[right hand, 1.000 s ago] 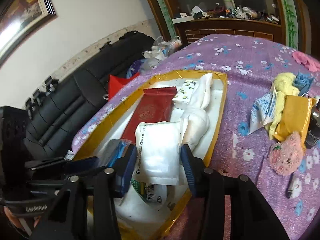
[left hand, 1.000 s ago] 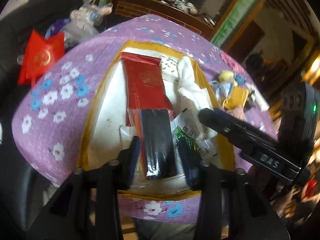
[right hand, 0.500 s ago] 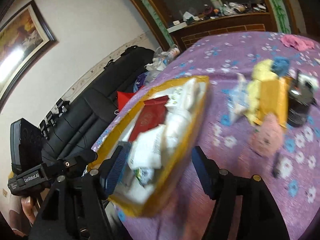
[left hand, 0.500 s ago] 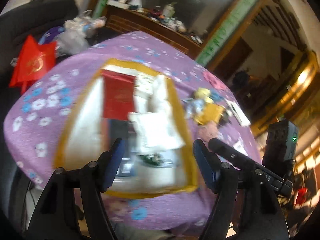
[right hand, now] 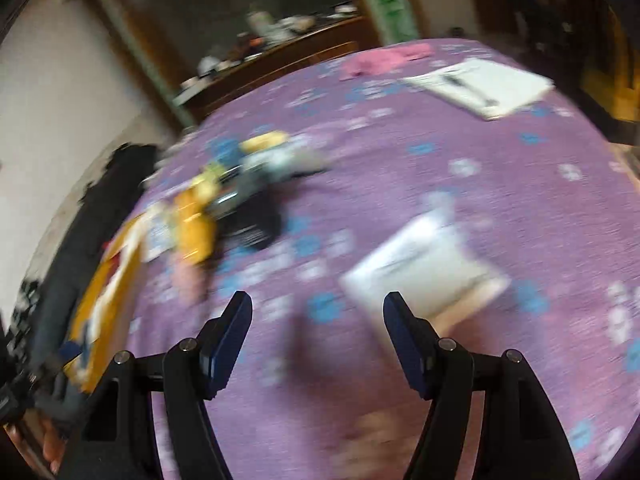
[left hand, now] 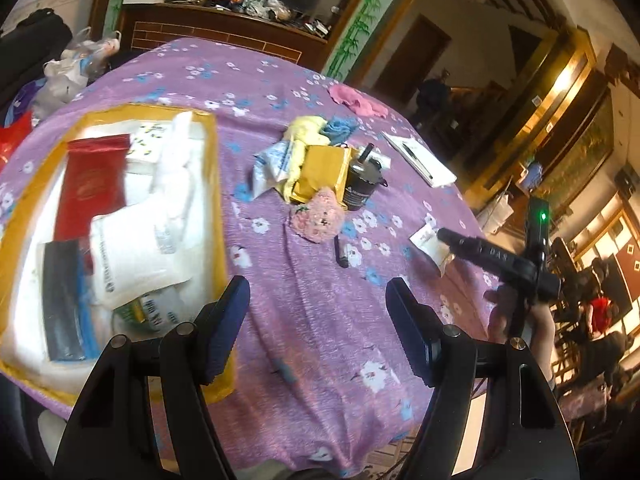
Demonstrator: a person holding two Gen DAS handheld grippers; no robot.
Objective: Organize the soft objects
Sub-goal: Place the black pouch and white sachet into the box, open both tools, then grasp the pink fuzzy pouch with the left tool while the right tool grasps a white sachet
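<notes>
Spreading wide with nothing between them, both sets of jaws hang above the purple flowered cloth: the left gripper (left hand: 316,320) has only bare cloth between its pads, and the right gripper (right hand: 316,332) is empty too, its jaws having just been opening. Just beyond the right jaws, ahead and to the right of their gap, lies a white packet (right hand: 424,272) flat on the bench (left hand: 320,320), not touching either pad; the view is smeared, so its exact edge is hard to place. The left wrist view shows the same white packet (left hand: 430,242) beneath the tip of the right gripper (left hand: 450,236).

Further out, the tray (left hand: 218,184) with the yellow rim sits at the left of the bench and already holds a red pouch (left hand: 90,184), a white bag (left hand: 132,256), a dark flat pack (left hand: 60,300) and rolled white cloth (left hand: 182,168), so a good share of the sorting looks done. Left to gather, by my reading: the heap at mid-bench with a yellow padded envelope (left hand: 320,174), a pink knitted piece (left hand: 318,220) and yellow and blue cloths, a pink cloth (left hand: 358,100) near the far edge, and the white packet. A dark cup (left hand: 362,184) and a notebook (left hand: 418,158) stand among them.
</notes>
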